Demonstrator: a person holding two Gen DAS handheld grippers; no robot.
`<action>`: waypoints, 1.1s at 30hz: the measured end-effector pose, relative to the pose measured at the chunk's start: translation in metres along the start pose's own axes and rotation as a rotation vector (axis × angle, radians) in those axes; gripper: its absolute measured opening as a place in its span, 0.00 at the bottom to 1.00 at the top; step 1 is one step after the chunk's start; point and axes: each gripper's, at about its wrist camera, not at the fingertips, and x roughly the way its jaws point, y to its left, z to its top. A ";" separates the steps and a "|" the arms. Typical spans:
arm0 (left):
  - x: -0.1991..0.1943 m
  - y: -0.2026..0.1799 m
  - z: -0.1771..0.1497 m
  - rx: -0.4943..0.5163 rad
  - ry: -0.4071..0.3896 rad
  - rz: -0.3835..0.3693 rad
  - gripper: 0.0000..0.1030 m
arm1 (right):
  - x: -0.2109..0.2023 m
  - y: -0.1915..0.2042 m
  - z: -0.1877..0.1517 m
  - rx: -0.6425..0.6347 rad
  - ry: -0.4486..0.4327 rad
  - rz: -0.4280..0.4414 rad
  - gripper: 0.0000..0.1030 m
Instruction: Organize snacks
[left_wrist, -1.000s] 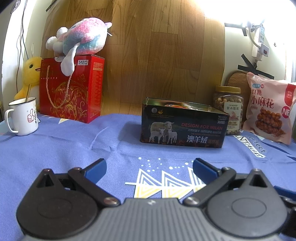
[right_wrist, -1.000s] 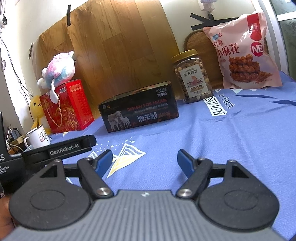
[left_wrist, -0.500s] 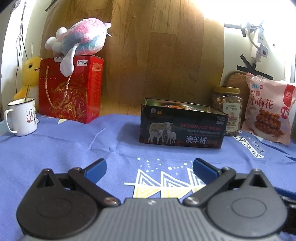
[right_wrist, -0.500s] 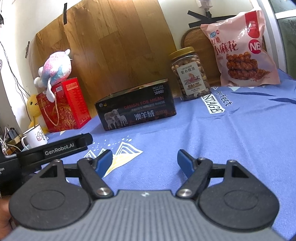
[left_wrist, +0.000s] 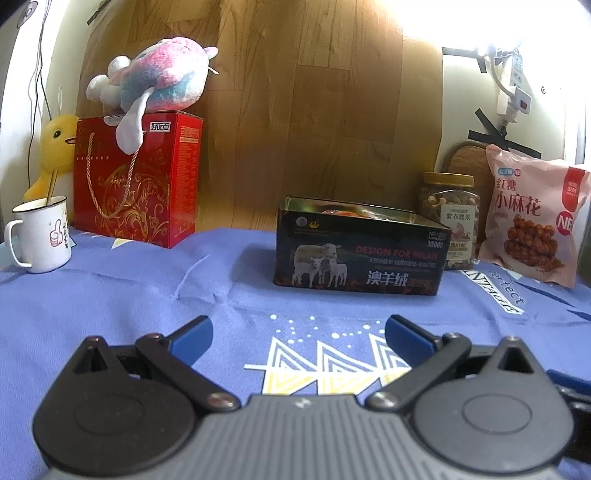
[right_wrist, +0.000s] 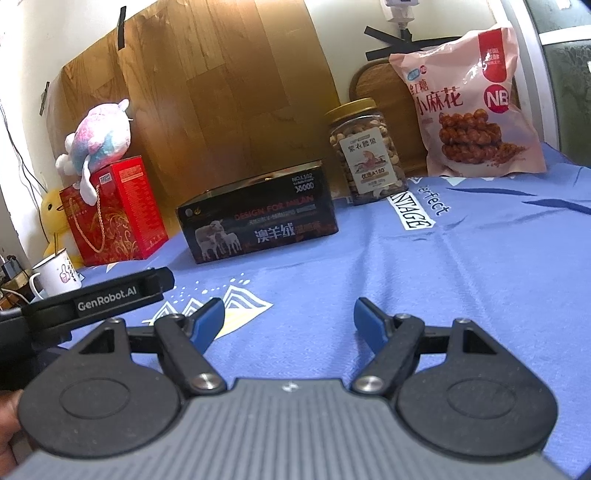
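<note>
An open black tin box (left_wrist: 358, 254) with sheep on its side stands on the blue cloth; orange packets show inside it. It also shows in the right wrist view (right_wrist: 258, 225). A clear nut jar (left_wrist: 448, 218) (right_wrist: 364, 151) with a gold lid stands right of the tin. A pink snack bag (left_wrist: 532, 214) (right_wrist: 469, 107) leans at the far right. My left gripper (left_wrist: 297, 334) is open and empty, low over the cloth in front of the tin. My right gripper (right_wrist: 290, 319) is open and empty, in front of the jar and tin.
A red gift box (left_wrist: 136, 177) (right_wrist: 110, 210) with a pink plush toy (left_wrist: 155, 81) on top stands at the back left, with a yellow duck toy (left_wrist: 55, 147) and a white mug (left_wrist: 40, 236) beside it. A wooden board (left_wrist: 303, 110) leans behind. The left gripper's body (right_wrist: 96, 299) is left of my right gripper.
The right gripper has moved forward and swung a little; jar and bag look larger and nearer. The left view has shifted slightly. Both grippers stay open.
</note>
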 end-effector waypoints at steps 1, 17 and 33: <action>0.000 0.000 0.000 -0.001 0.000 0.000 1.00 | 0.000 0.000 0.000 0.001 -0.001 0.000 0.77; 0.002 0.003 0.000 -0.018 0.007 -0.003 1.00 | 0.002 0.000 0.001 -0.011 0.017 0.004 0.77; 0.006 -0.001 0.000 0.008 0.035 -0.033 1.00 | 0.005 0.001 0.001 -0.018 0.041 0.018 0.77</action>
